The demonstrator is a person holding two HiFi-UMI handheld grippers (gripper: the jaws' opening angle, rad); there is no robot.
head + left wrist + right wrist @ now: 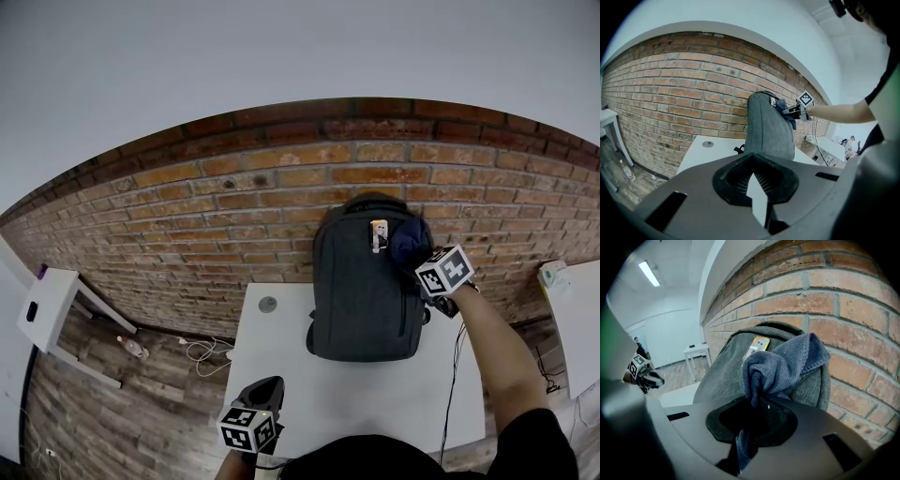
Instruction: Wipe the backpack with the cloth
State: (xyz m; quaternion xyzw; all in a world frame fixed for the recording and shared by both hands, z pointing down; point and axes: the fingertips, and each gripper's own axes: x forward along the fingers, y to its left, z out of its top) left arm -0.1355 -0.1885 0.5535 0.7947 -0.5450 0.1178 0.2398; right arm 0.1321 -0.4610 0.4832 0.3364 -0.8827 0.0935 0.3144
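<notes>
Closest to the head camera, the left gripper (255, 405) hangs low by the near edge of the white surface (281, 370), well apart from the work. Its fingers (740, 180) stand a little apart with nothing between them, and only the pale surface shows through the gap.

Farther off, the grey backpack (366, 291) stands upright at the back of the surface, close against the brick wall (234, 216). Whether it touches the bricks I cannot tell. The right gripper (420, 255) reaches to its upper right corner, fingers clenched on a bunched fold of the blue cloth (783, 366). The rest of the cloth billows loose against the top of the bag, just beside a small yellow tag (757, 345).

The main risk, as I judge it, is the bag itself. Nothing steadies it, since the free gripper is far from it. A firm stroke high on the body, pulled downward or toward the person, could tip it forward or skid it along the surface. Pushing toward the wall looks safer.

The hold on the cloth is a second weak spot. Only a narrow pinch is caught, so a drag over rough fabric, a zip or the tag could tug the cloth out of the fingers. The loose part might also fold under, leaving hard gripper edges rubbing the bag instead of the cloth.
</notes>
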